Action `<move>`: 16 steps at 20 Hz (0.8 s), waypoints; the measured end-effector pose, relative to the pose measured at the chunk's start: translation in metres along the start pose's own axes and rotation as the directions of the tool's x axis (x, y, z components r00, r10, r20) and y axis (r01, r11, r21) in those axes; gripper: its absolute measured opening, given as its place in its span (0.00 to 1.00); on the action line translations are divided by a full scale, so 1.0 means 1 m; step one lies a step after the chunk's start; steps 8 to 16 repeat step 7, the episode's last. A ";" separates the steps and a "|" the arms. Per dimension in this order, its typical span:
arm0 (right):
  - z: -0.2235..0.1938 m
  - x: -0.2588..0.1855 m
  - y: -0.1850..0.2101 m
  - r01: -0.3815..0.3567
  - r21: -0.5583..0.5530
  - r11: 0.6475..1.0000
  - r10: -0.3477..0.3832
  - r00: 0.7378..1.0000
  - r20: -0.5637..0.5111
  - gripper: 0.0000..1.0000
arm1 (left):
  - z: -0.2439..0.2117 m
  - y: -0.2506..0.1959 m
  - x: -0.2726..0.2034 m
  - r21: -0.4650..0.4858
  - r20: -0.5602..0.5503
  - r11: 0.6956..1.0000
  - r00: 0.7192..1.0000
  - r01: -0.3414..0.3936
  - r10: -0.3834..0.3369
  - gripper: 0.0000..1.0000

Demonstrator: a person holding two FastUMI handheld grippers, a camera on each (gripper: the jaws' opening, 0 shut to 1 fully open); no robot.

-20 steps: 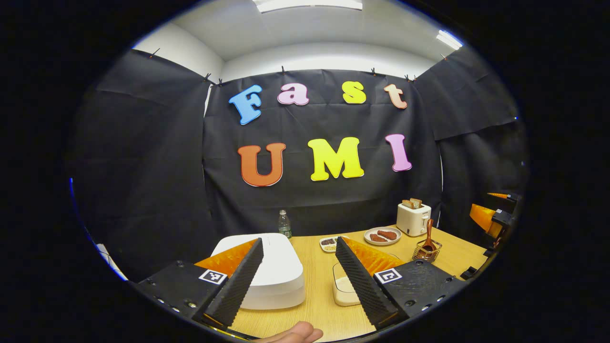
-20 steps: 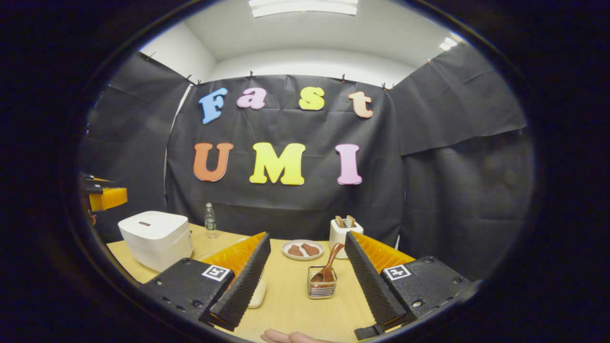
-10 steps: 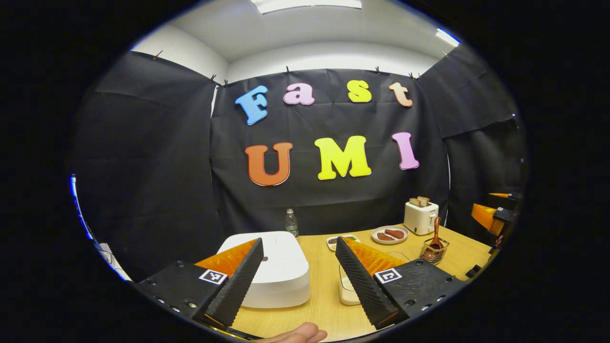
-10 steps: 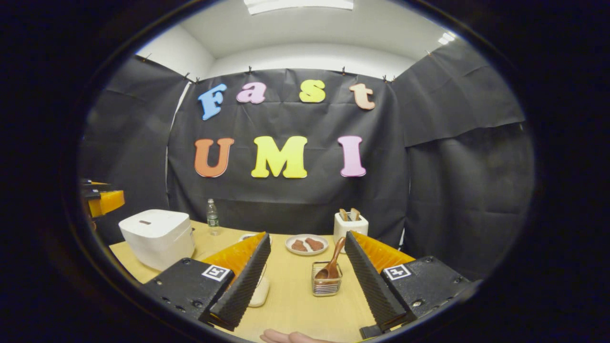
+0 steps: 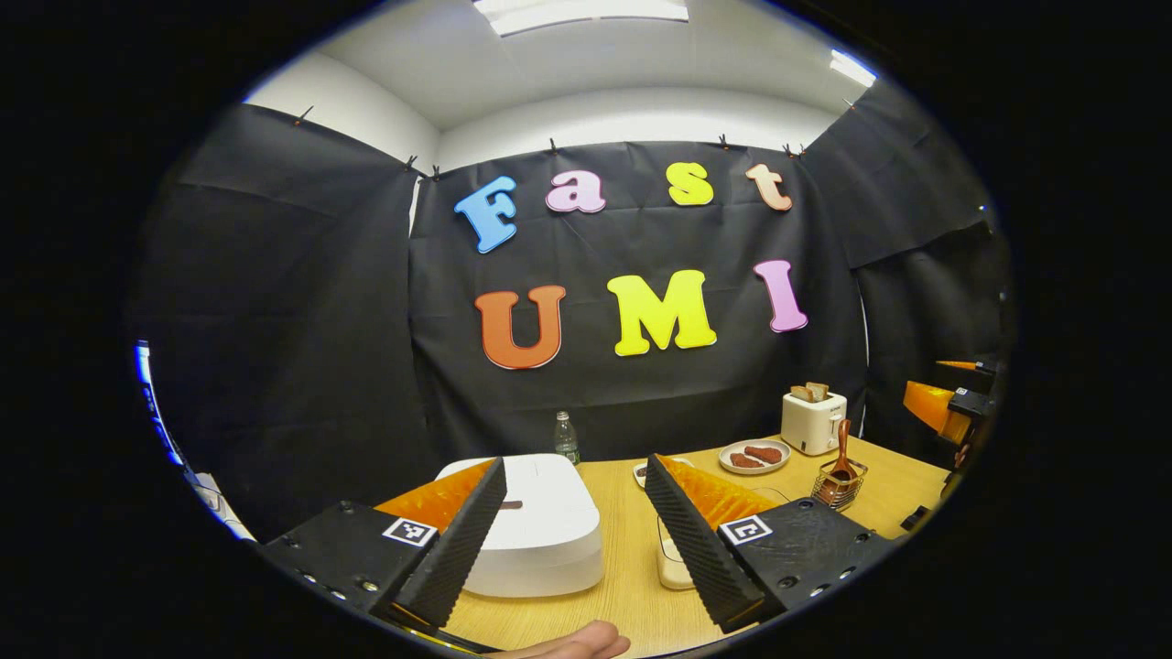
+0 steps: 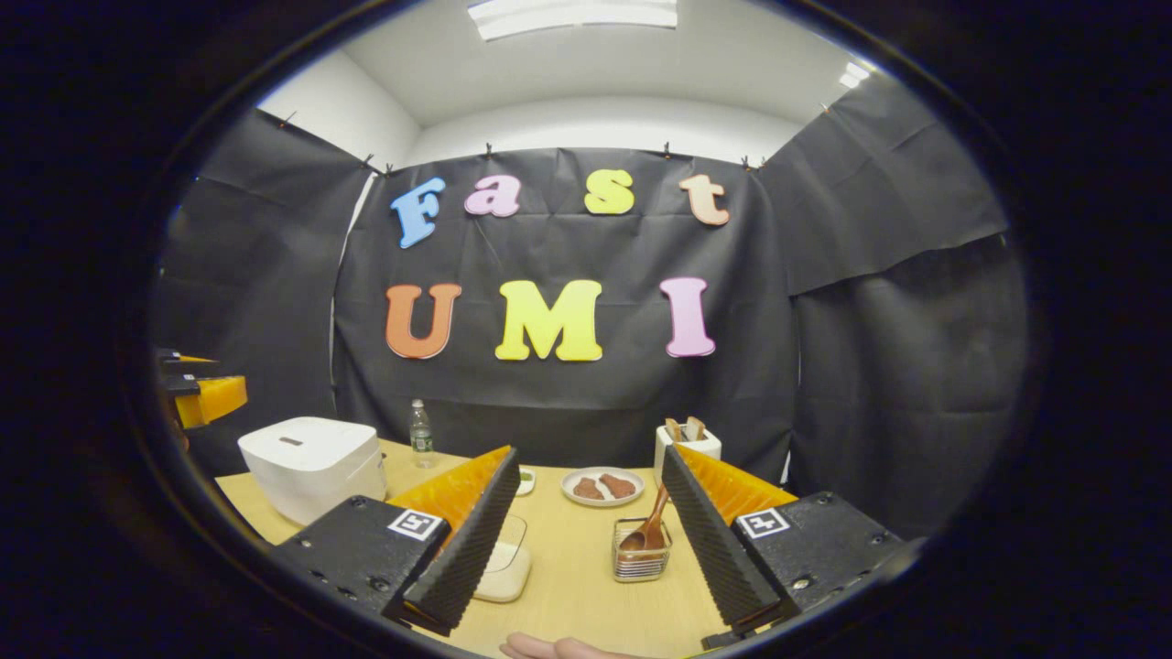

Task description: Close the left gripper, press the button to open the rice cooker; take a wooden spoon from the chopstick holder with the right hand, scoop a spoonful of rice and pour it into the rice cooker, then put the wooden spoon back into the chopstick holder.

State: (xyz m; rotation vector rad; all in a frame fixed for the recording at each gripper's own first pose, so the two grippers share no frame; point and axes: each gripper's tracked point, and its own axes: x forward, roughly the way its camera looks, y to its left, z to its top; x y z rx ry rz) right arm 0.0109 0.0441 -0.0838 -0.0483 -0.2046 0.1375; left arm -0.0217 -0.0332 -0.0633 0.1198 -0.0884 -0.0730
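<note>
Two pairs of tongs hang over the near edge of the bench (image 6: pixel 568 586), each with its fingers spread wide and nothing between them: the left tongs (image 5: pixel 575 535) face the white rice cooker (image 5: pixel 540 535), the right tongs (image 6: pixel 586 540) face the wire chopstick holder (image 6: pixel 641 560). The cooker sits at the left of the bench with its lid down, and the wooden spoon (image 6: pixel 648 529) stands bowl-down in the holder, its handle leaning to the right. Between the two lies a shallow container of rice (image 6: pixel 506 569). Farther back stand a water bottle (image 6: pixel 420 432), a plate of food (image 6: pixel 602 486) and a toaster (image 6: pixel 687 446) with bread in it

A shut lid and a spoon in its holder would suit either the time ahead of the button press or the time after the spoon went back and the lid came down, so I cannot judge the step. If the press is to come, the left tongs would need to close and meet the button at the cooker's front
</note>
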 end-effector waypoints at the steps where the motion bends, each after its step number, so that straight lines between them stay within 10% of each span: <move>1: 0.001 -0.001 0.001 -0.007 0.007 1.000 0.007 1.000 0.008 1.00 | 0.000 -0.002 -0.001 -0.009 -0.002 1.000 1.000 0.005 -0.005 0.96; 16: 0.001 -0.002 0.007 -0.039 0.018 0.999 0.039 0.999 0.014 0.99 | 0.001 -0.007 -0.004 -0.008 -0.006 1.000 1.000 0.028 -0.028 0.96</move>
